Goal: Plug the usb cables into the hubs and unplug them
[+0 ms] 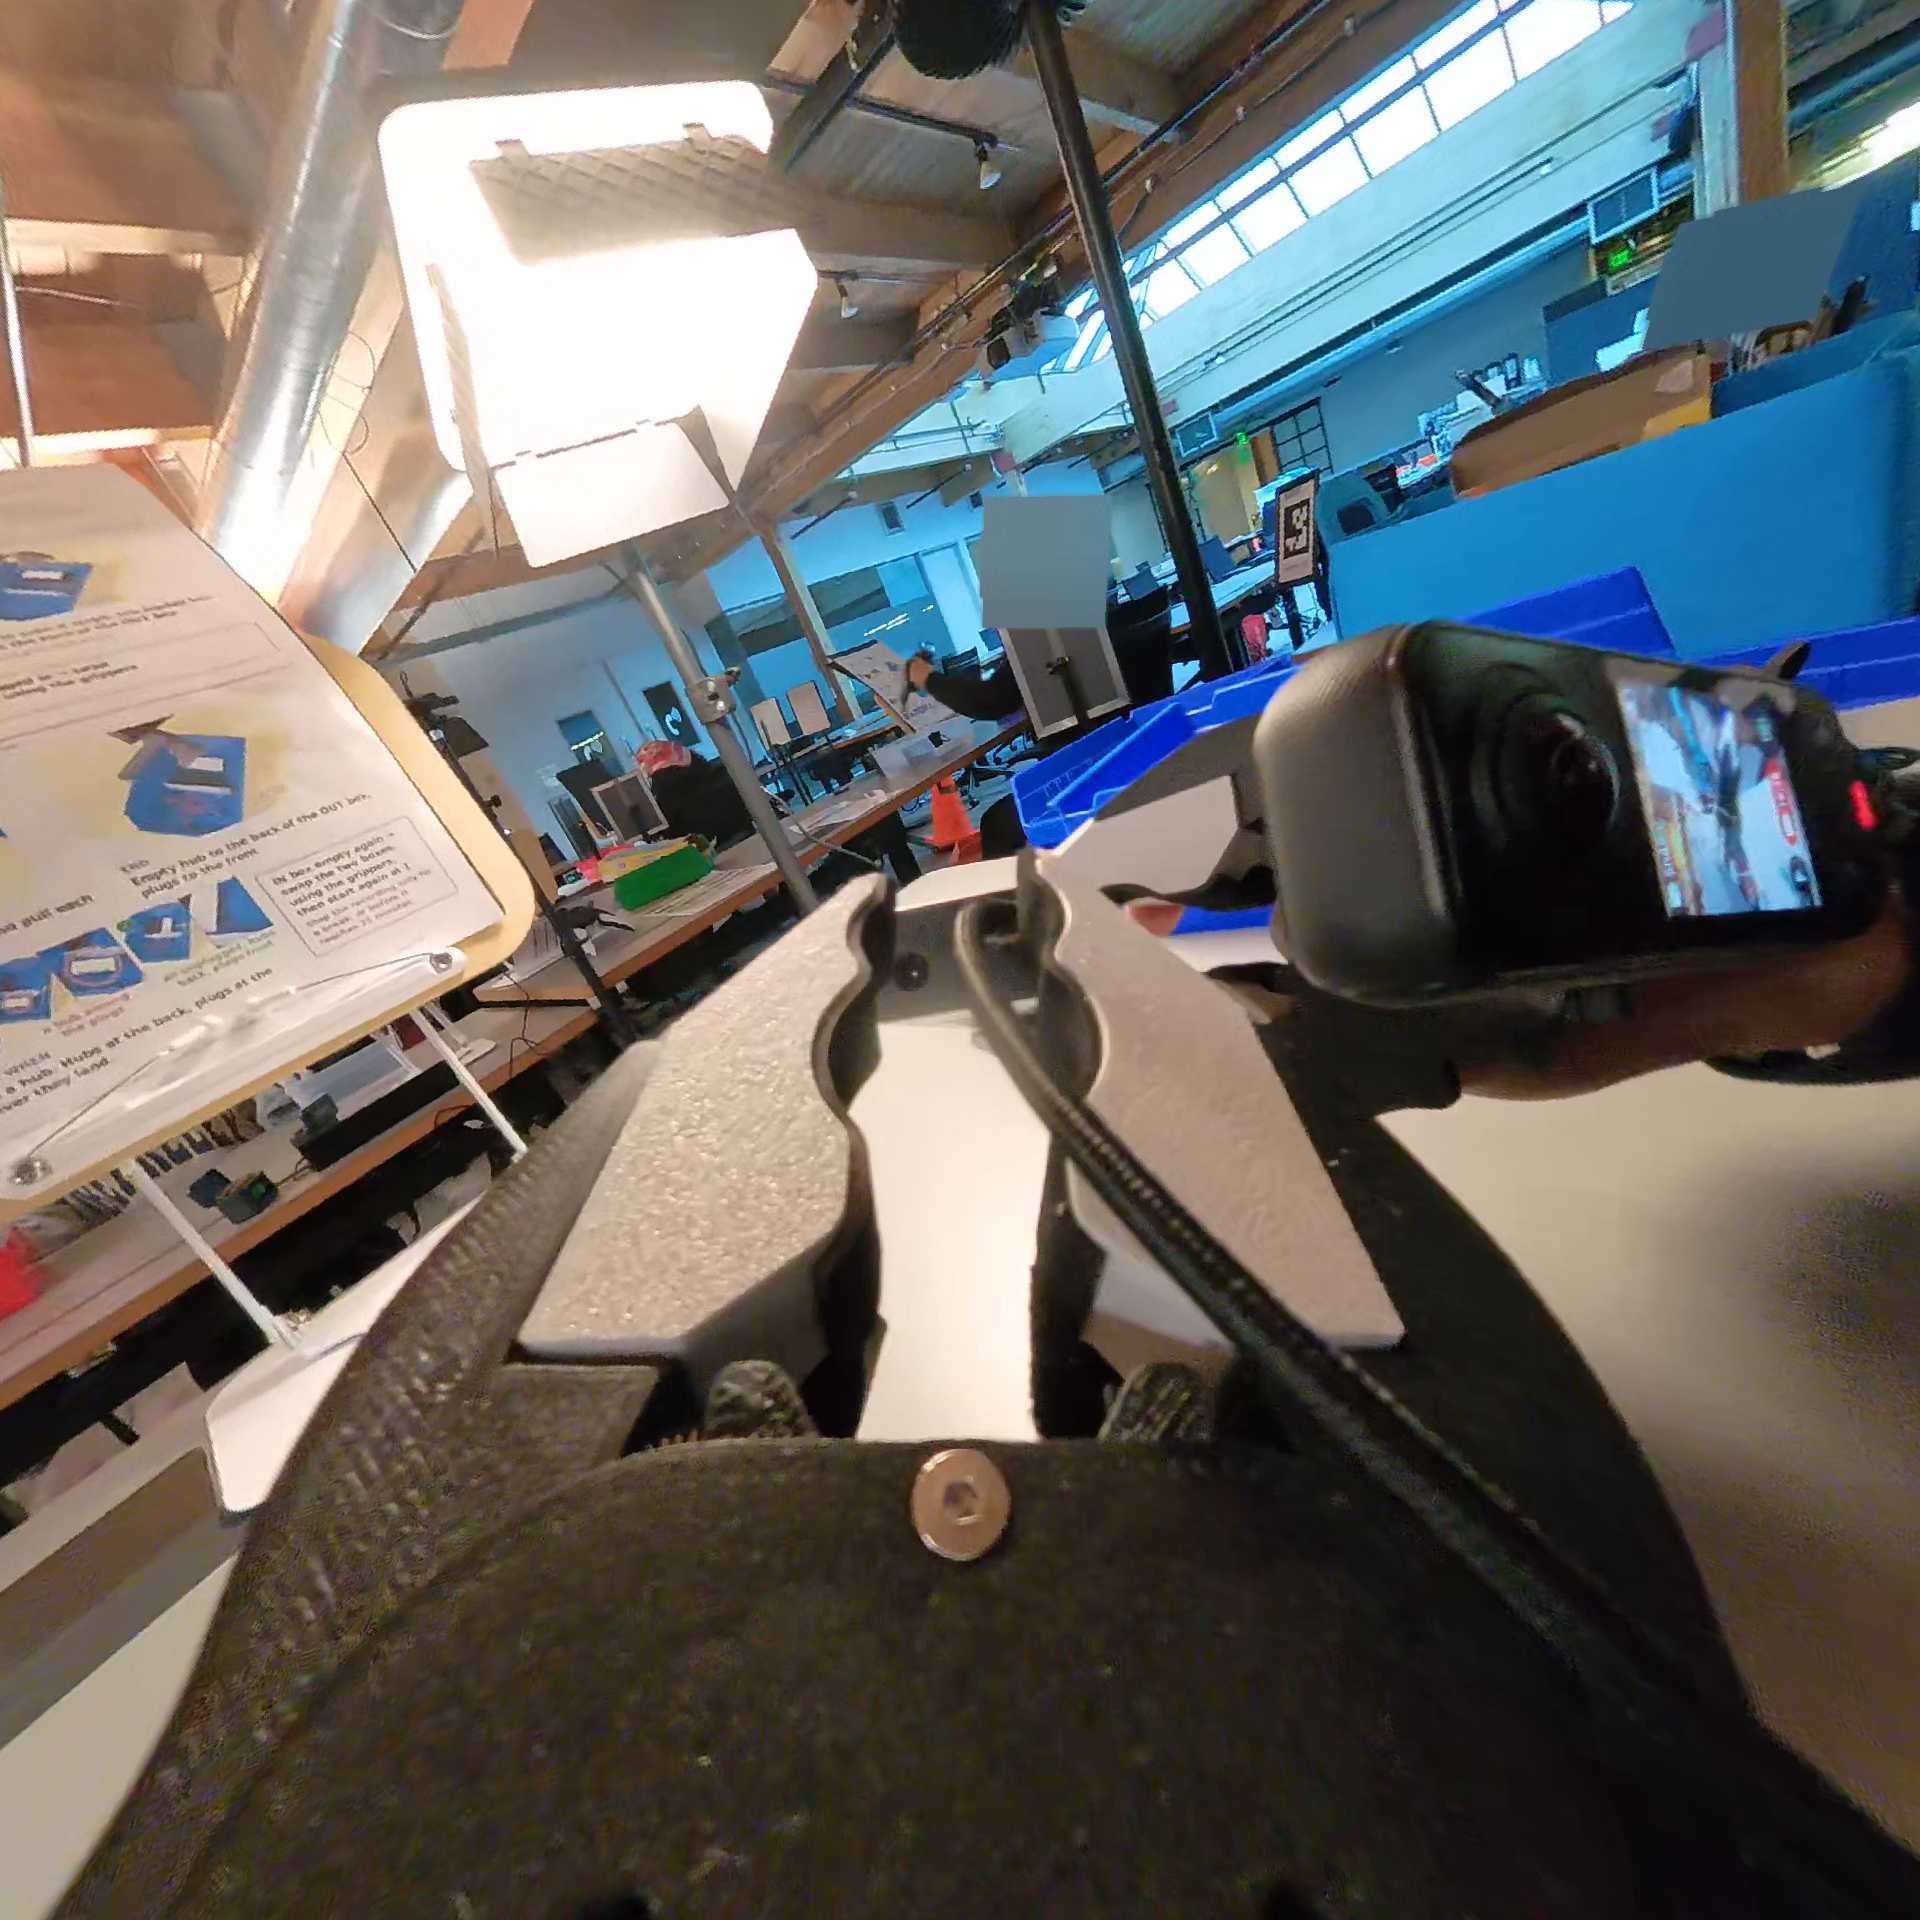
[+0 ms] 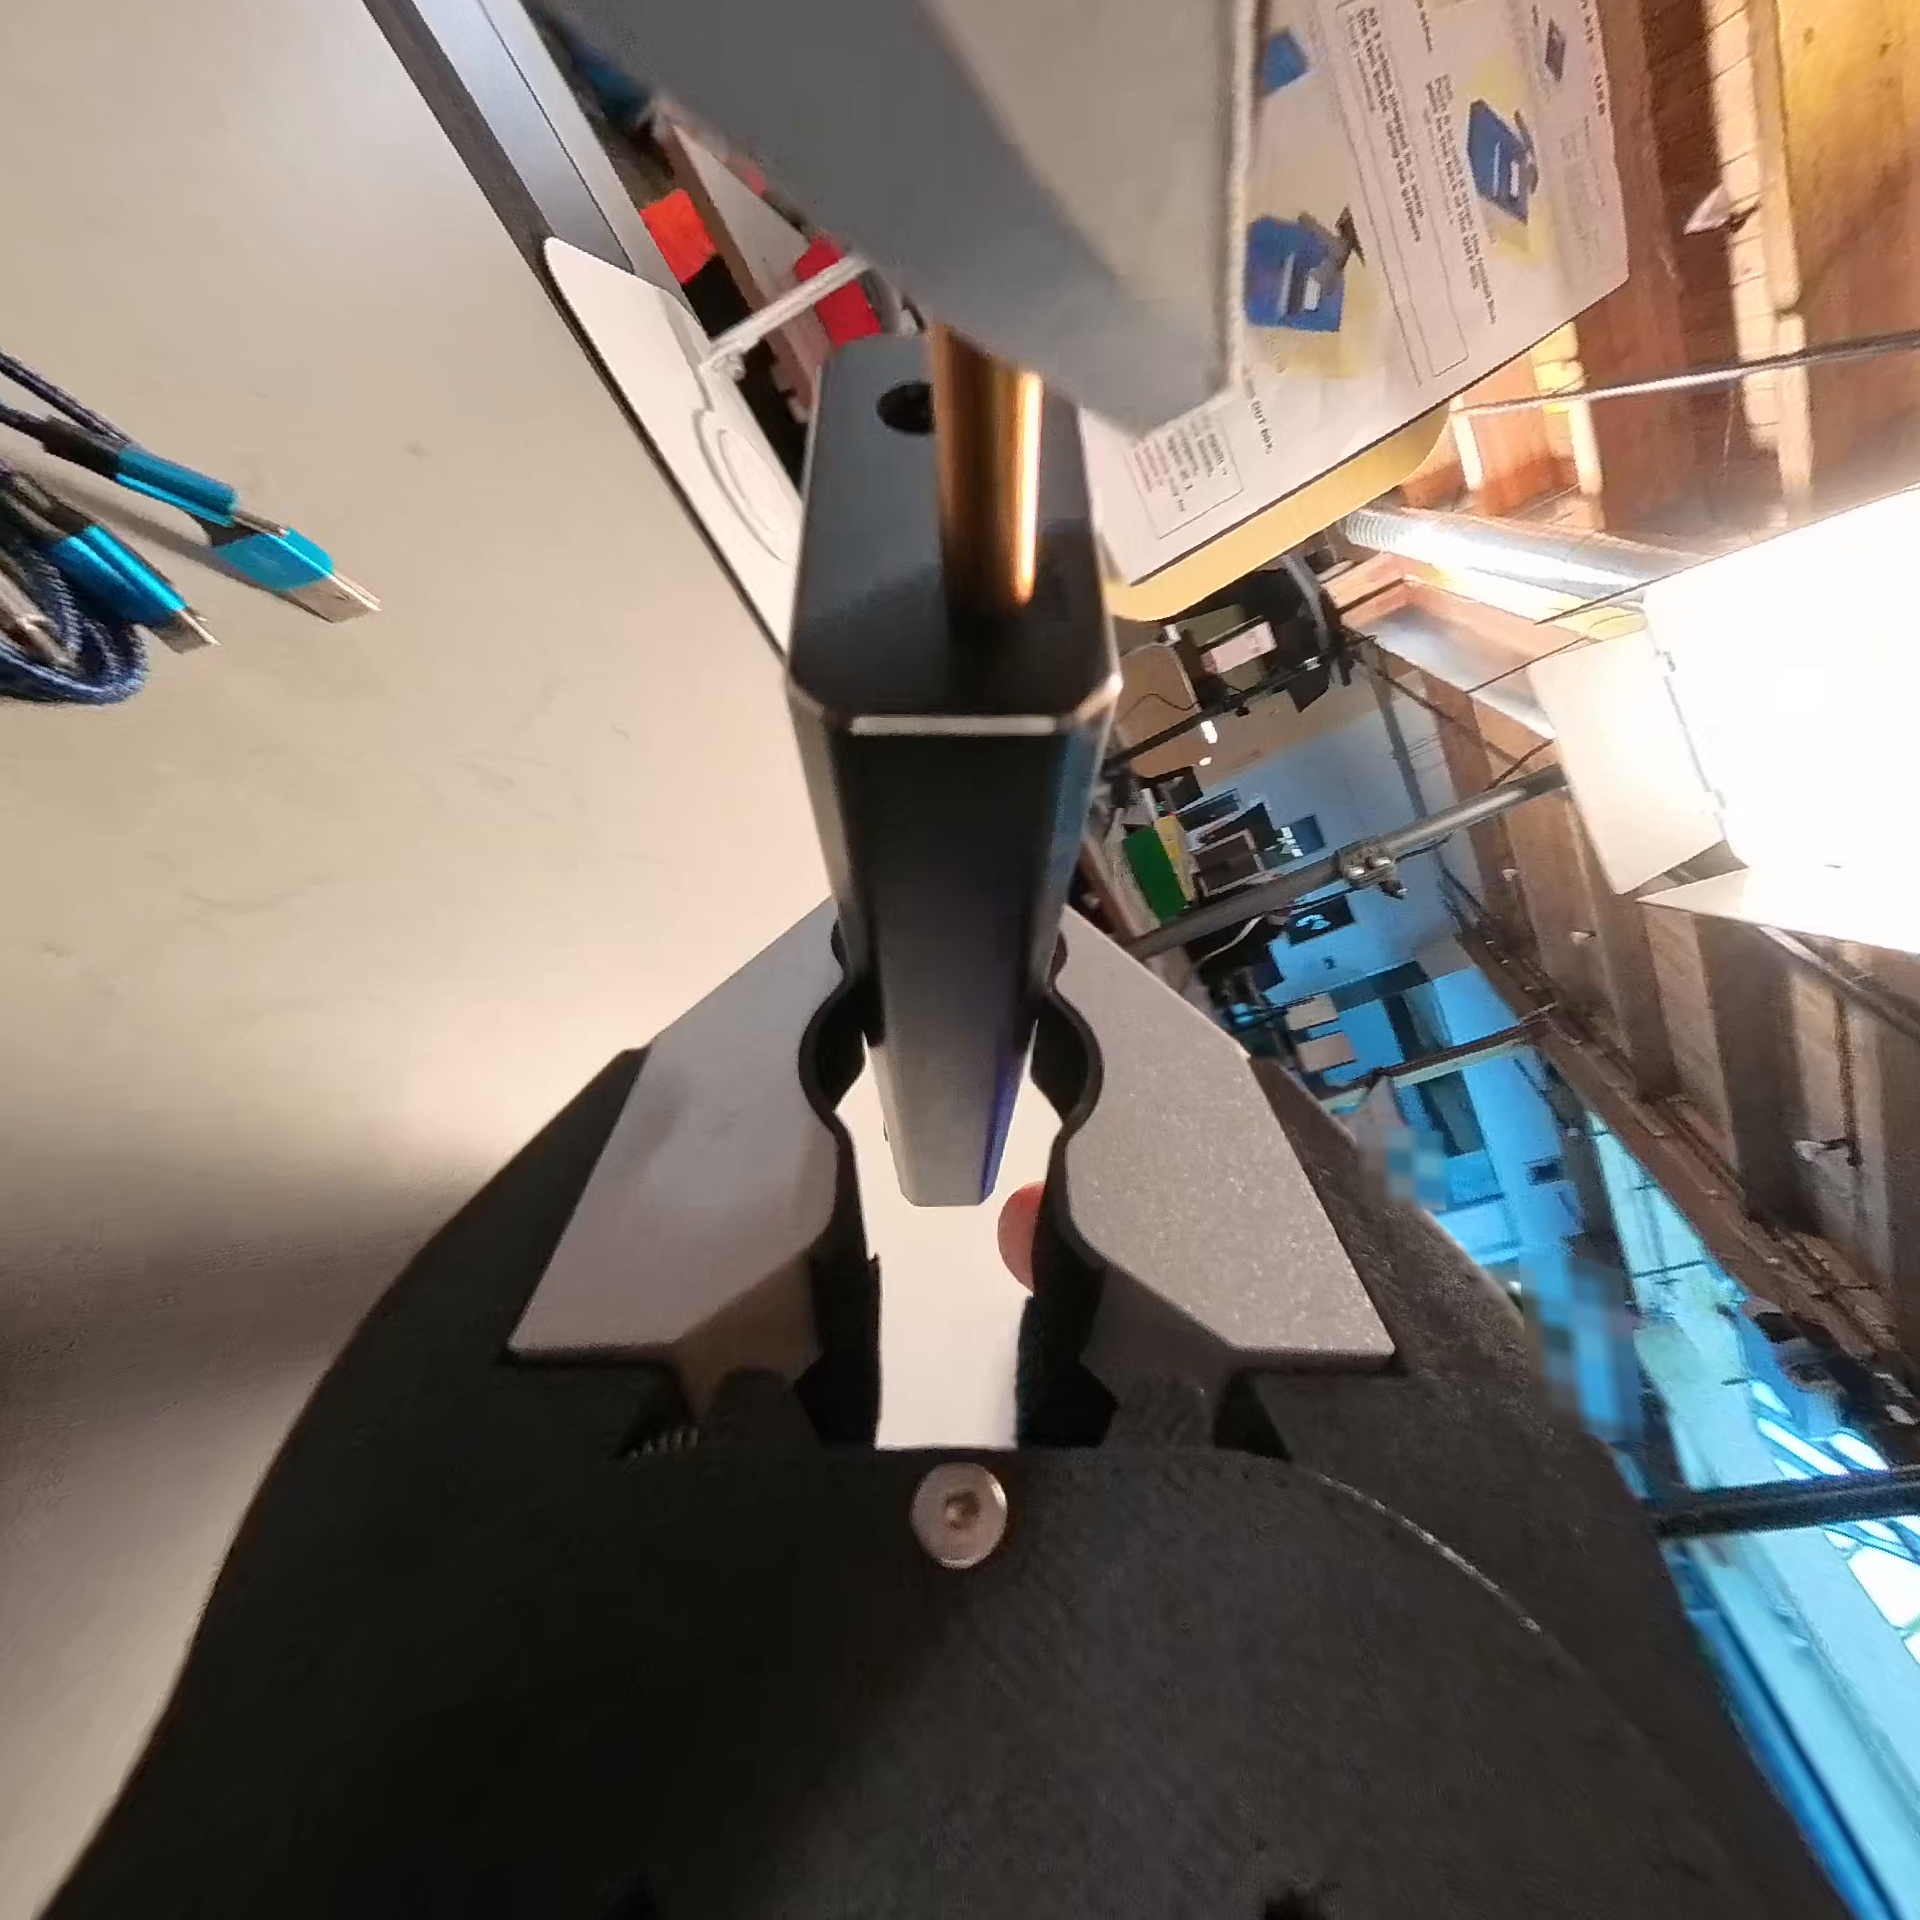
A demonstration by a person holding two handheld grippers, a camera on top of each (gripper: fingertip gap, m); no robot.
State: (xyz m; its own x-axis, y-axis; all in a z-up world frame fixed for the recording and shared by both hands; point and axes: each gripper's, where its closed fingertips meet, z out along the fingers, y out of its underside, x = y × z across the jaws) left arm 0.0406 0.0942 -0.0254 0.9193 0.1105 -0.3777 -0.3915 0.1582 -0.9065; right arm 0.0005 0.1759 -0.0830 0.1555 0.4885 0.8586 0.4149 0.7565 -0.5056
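Right gripper (image 2: pixel 951 997): jaws closed onto a dark slab-shaped hub (image 2: pixel 940 810), clamped across its narrow sides near the lower end. The hub stands out past the fingertips toward 12 o'clock. A gold-coloured metal plug (image 2: pixel 987 488) meets the hub's upper face at 12 o'clock; whether it is fully seated cannot be told, as a blurred grey part of the other tool covers its upper end. A fingertip shows just behind the hub's lower end.

Left gripper (image 1: pixel 961 914): jaws nearly together on a black braided cable (image 1: pixel 1049 1101), which enters between the tips and trails back toward 5 o'clock. The plug end itself is hidden at the tips. At 3 o'clock, the other tool's black camera (image 1: pixel 1538 800), with lit screen, sits close beside, held in a hand (image 1: pixel 1662 997).

Surroundings: loose cables with blue-sleeved plugs (image 2: pixel 208 551) lie on the white table (image 2: pixel 364 831) at 9 o'clock in the right wrist view, well apart from the hub. Blue bins (image 1: pixel 1143 758) stand at 2 o'clock in the left view; an instruction sheet on a stand (image 1: pixel 208 779) at 9 o'clock; a bright lamp panel (image 1: pixel 603 312) at 11 o'clock.
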